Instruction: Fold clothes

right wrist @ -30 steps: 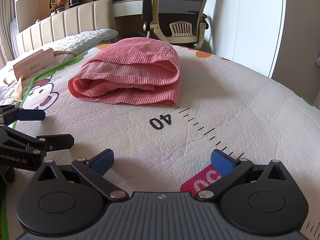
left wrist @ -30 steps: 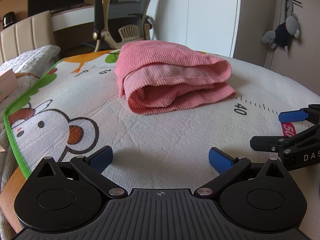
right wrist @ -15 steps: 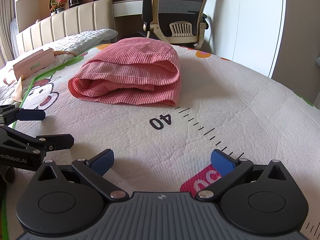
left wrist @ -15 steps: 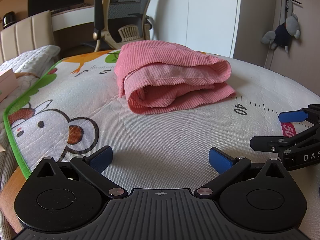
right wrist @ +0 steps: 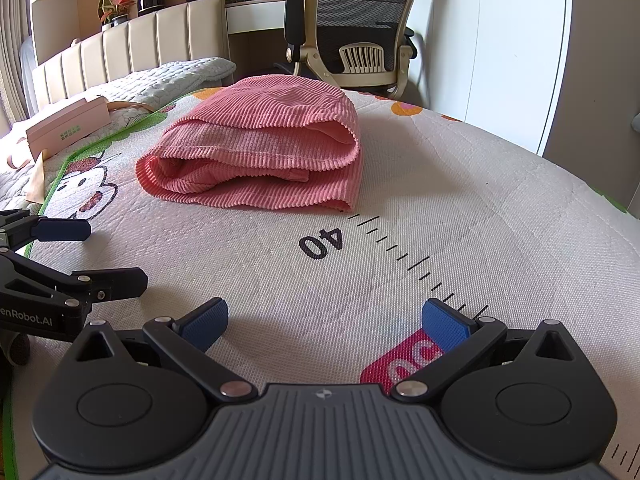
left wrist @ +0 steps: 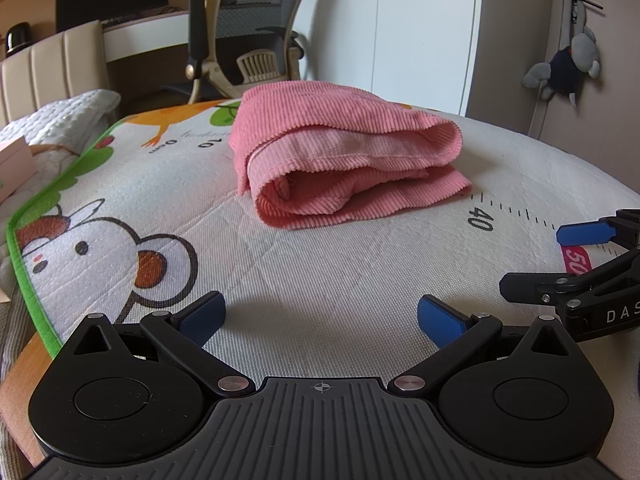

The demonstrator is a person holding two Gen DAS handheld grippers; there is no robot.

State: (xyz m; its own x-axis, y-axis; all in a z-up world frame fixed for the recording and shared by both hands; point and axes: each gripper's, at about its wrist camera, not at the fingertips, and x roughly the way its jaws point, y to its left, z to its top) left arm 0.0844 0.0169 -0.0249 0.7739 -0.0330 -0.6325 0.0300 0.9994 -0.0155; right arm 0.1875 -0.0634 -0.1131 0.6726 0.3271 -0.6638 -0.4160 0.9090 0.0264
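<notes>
Lying folded by the mat's (right wrist: 460, 200) "40" mark, pink garment (left wrist: 340, 160); both grippers' fingers (left wrist: 440, 320) apart, empty

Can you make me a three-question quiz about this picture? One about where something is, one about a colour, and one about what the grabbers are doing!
1. Where is the folded cloth?
A. on the play mat
B. on the chair
C. in a grabber

2. What colour is the cloth?
A. green
B. pink
C. blue

3. How are the left gripper and right gripper?
A. both shut on the cloth
B. one open, one shut
C. both open and empty

Answers: 1 A, it lies on the mat near the printed 40. 2 B, it is pink all over. 3 C, the blue pads stand wide apart with only mat between.
</notes>
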